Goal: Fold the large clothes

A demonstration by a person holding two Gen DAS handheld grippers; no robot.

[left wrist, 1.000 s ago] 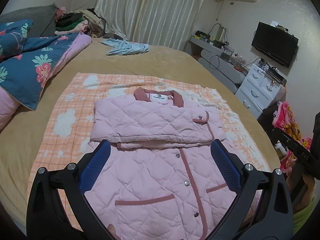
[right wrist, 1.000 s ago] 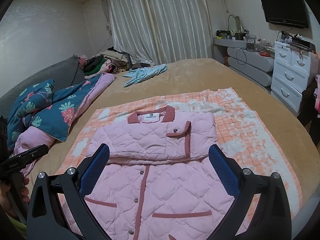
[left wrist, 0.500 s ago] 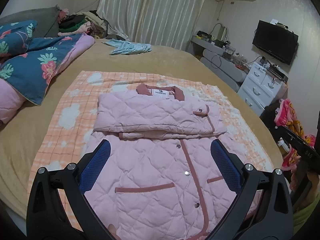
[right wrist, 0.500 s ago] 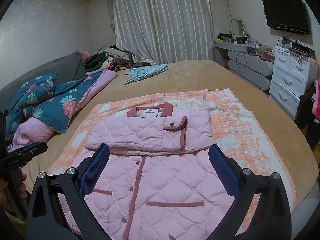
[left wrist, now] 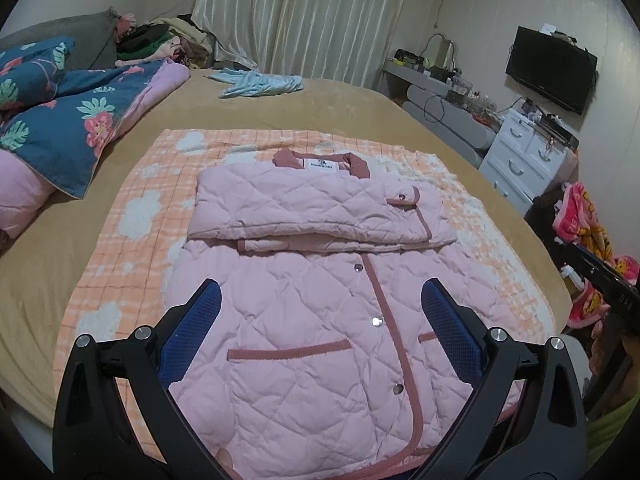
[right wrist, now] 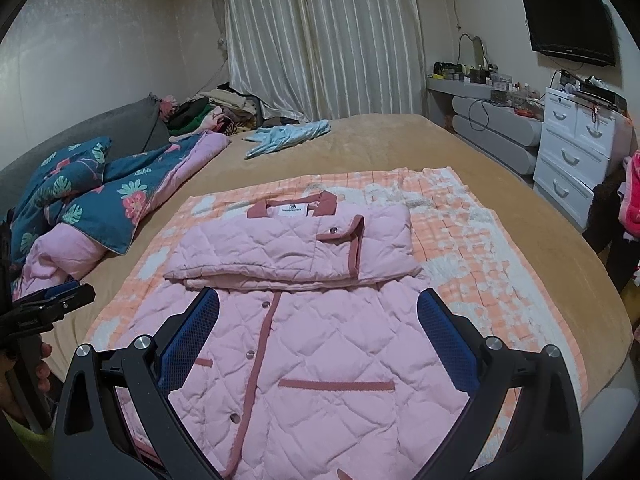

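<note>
Overhead, both grippers — left gripper, right gripper — fingers spread (empty) above pink jacket.

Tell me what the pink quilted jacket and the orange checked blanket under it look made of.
Pink quilted jacket: likely padded cotton-like fabric, matte, with diamond stitching and metal-looking snaps. Orange checked blanket: apparently soft fleece or terry, with a fuzzy nap.

tan bed, checked blanket, floral quilt
</note>
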